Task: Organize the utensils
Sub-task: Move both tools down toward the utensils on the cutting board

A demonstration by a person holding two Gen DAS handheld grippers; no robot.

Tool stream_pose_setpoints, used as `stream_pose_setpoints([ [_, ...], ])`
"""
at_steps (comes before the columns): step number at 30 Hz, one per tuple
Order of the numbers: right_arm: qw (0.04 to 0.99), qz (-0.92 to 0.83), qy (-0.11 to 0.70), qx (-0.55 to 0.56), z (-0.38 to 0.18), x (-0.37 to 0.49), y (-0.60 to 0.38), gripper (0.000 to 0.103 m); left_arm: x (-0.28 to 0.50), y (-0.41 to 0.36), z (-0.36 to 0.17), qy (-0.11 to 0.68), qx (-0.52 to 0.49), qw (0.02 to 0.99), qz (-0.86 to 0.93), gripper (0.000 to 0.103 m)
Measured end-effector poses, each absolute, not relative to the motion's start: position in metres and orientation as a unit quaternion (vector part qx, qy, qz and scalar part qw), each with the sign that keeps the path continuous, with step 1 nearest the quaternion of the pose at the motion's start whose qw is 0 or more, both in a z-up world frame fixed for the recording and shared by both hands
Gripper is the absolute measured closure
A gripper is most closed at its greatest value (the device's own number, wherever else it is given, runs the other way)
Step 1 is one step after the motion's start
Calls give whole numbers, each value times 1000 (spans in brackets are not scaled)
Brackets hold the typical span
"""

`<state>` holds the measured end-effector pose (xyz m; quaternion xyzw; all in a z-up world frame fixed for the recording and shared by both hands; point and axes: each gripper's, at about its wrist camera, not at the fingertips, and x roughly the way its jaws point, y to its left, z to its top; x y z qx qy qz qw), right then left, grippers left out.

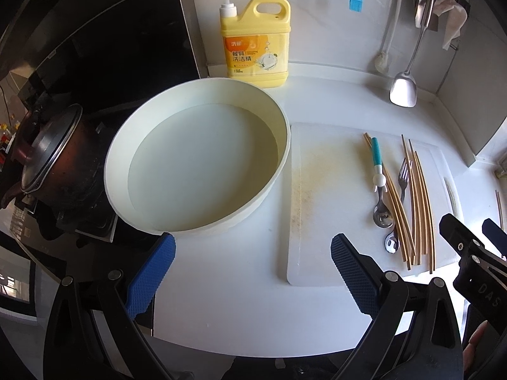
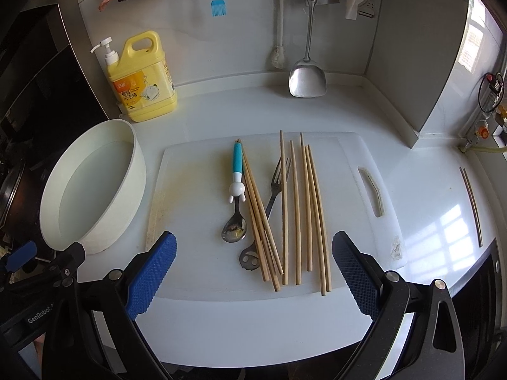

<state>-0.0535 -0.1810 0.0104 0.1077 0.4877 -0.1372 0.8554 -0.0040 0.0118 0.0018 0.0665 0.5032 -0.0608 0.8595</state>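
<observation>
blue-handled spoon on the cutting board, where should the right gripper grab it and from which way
Grip the blue-handled spoon on its teal handle, coming from above with the right gripper closing across the handle's width. The handle is the thickest part. Chopsticks lie tight along its right side, so one finger has little room there.

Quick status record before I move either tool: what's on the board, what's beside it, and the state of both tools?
left tool: open, empty, over the counter in front of the basin
right tool: open, empty, at the near edge of the cutting board
cutting board: white, stained along its left side
on board: chopsticks, spoon with teal handle, fork
basin: white, left of board, no utensils inside
off board: chopstick pair on the counter, far right
behind: detergent bottle, hanging spatula
</observation>
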Motion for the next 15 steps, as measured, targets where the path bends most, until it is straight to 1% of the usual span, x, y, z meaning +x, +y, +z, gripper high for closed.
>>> stream_pose_setpoints([
  [7,855,-157,485,93,-10,-75,-188,9,-5,-4,-23,498,75,857,-109,6],
  [15,862,-152,468,119,-26,-93,-232,9,-5,-43,-42,481,82,862,-140,6],
])
